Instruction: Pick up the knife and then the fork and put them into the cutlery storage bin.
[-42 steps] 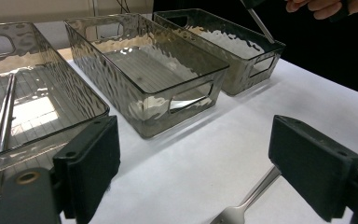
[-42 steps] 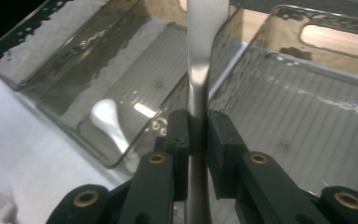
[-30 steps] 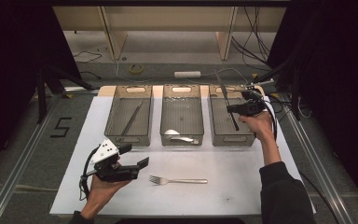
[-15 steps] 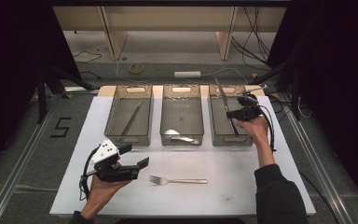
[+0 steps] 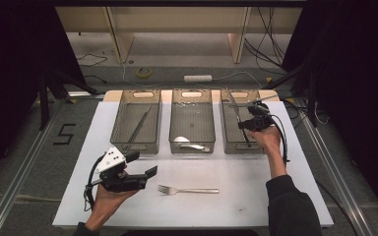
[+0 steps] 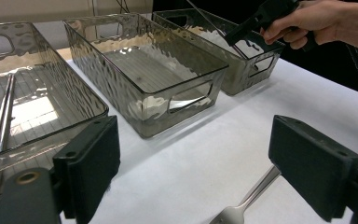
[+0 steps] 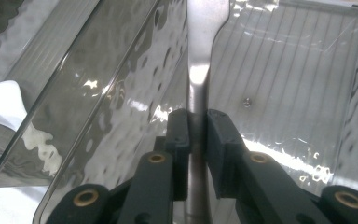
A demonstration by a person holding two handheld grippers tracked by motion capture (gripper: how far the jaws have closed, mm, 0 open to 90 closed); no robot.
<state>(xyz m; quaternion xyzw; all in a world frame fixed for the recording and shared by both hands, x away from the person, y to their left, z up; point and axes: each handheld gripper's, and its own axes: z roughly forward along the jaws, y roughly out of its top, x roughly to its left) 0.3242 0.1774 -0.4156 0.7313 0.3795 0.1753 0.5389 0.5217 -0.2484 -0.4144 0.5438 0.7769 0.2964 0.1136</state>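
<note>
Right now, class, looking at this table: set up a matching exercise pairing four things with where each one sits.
Things:
1. fork
2. spoon
3. knife
4. chopsticks

Places:
A. left bin
B. clamped in the right tongs over the right bin
C. bare white mat, near the open left tongs
D. middle bin

Pairs: 1-C, 2-D, 3-B, 4-A

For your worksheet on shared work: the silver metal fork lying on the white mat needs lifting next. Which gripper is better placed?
Left. The left gripper is open beside the silver metal fork. The right gripper is shut on a metal knife over the right-hand clear plastic bin.
</note>
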